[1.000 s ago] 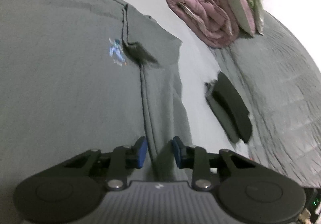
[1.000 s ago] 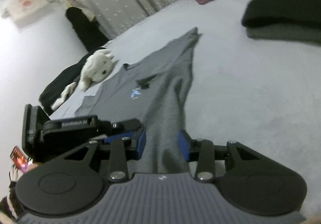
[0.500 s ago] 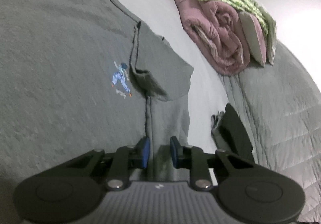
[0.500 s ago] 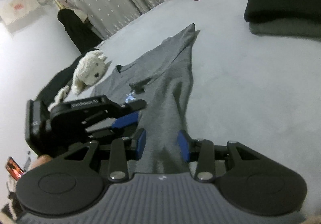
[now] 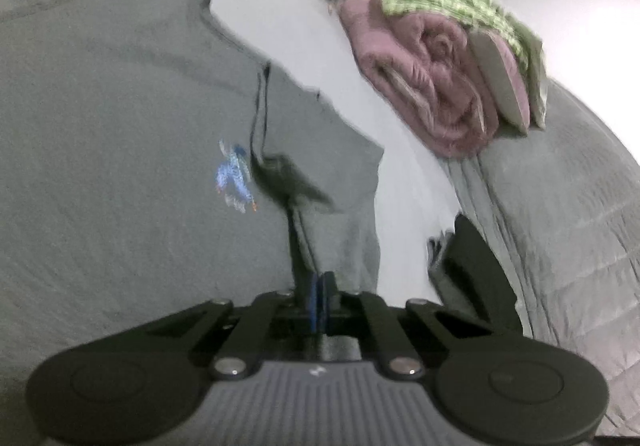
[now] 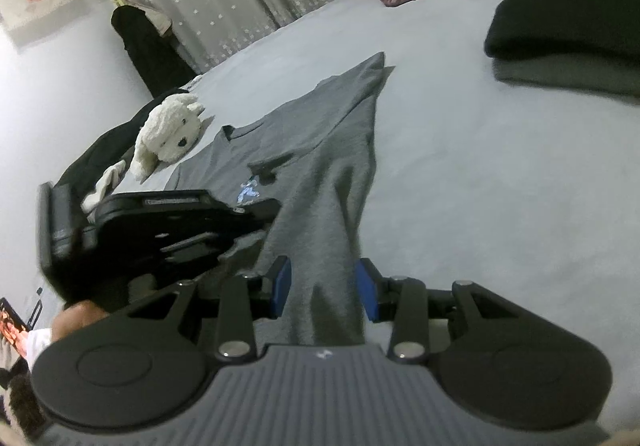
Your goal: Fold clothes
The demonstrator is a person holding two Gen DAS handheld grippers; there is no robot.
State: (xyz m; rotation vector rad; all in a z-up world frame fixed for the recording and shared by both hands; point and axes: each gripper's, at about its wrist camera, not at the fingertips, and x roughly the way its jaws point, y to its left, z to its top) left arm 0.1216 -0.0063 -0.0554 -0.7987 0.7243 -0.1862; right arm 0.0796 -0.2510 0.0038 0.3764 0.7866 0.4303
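Now, side fold in hand: both grippers sit at the grey T-shirt's [image 5: 120, 150] near edge.

The left gripper [image 5: 319, 296] has its jaws pinched shut on a ridge of the shirt's cloth; the right gripper [image 6: 323, 288] keeps its jaws part open with a raised fold of the shirt running between the pads, and whether they press it I cannot tell. By my reading, the next move calls for the right jaws to close, then both hands to lift and carry that edge over toward 10 o'clock. The shirt lies spread on the pale bed [image 6: 480, 182], small blue print [image 5: 234, 176] face up, one sleeve already turned in, reaching toward 12 o'clock in the right view.
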